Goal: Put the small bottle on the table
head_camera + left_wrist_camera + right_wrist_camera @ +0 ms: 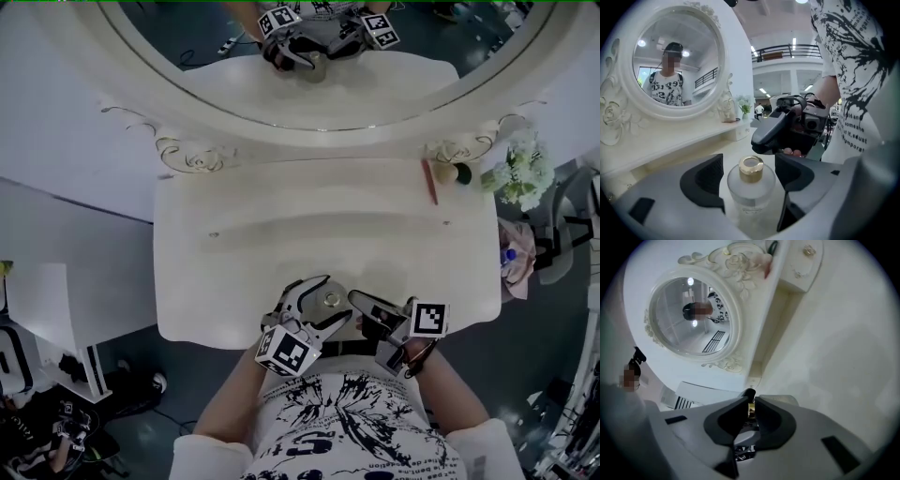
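The small bottle [331, 301] is frosted glass with a gold cap [751, 167]. It stands upright between the pads of my left gripper [323, 302], which is shut on it over the front edge of the white dressing table [244, 234]. Whether its base rests on the tabletop I cannot tell. In the left gripper view the bottle [751, 187] fills the gap of the left gripper [751, 176]. My right gripper [361, 302] sits just right of the bottle, its dark jaws almost together with nothing between them. In the right gripper view a sliver of gold shows beyond the right gripper [751, 411].
A big round mirror [328, 94] in an ornate white frame stands at the back of the table. At the back right lie a red stick [429, 181] and a small round object [453, 173], with white flowers [520, 169] beside them. The person's torso presses against the front edge.
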Action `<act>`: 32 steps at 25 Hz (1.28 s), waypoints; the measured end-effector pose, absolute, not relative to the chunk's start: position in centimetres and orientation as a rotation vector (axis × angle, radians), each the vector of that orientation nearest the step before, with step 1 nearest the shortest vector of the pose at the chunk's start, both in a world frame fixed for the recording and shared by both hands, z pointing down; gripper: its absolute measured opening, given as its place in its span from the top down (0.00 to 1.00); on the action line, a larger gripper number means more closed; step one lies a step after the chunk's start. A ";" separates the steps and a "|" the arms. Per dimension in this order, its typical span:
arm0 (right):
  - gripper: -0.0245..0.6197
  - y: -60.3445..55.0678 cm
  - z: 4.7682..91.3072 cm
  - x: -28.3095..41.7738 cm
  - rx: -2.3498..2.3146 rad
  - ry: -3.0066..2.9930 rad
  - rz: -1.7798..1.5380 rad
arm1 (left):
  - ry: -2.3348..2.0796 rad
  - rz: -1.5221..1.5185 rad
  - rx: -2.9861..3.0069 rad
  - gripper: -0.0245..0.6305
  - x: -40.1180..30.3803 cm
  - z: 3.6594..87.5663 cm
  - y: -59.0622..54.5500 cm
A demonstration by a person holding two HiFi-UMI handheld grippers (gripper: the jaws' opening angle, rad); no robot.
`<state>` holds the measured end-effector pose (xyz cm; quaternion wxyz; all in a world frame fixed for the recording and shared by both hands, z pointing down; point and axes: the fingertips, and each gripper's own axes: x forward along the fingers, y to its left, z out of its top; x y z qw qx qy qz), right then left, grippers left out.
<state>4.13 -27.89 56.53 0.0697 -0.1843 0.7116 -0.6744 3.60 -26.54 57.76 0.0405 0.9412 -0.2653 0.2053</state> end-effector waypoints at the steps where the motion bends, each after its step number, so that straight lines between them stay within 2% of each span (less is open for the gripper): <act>1: 0.88 -27.9 56.0 4.2 -0.575 2.188 -1.991 | -0.834 0.589 2.876 0.42 3.4 57.0 -26.5; 5: 0.92 -28.4 54.9 4.6 -0.716 2.442 -1.809 | -0.903 0.448 2.854 0.43 2.3 54.2 -27.3; 6: 0.93 -28.7 54.6 4.6 -0.745 2.473 -1.765 | -0.935 0.439 2.857 0.47 1.9 53.8 -27.6; 8: 0.94 -29.3 53.8 4.7 -0.798 2.507 -1.682 | -1.012 0.419 2.849 0.76 0.8 53.1 -28.1; 9: 0.94 -29.6 53.4 4.7 -0.827 2.528 -1.637 | -1.040 0.402 2.839 0.81 0.4 52.7 -28.3; 13: 0.94 -30.5 51.5 4.8 -0.964 2.709 -1.377 | -1.169 0.344 2.774 0.91 -1.2 51.0 -29.4; 18: 0.94 -32.2 49.0 5.7 -1.149 2.818 -1.085 | -1.356 0.260 2.536 0.93 -4.4 50.0 -31.8; 27: 0.94 -33.7 43.2 7.5 -1.374 3.001 -0.232 | -1.527 0.241 2.503 0.93 -5.7 45.6 -32.3; 32: 0.94 -33.7 40.9 7.6 -1.362 2.991 -0.028 | -1.593 0.272 2.546 0.93 -5.2 43.3 -31.9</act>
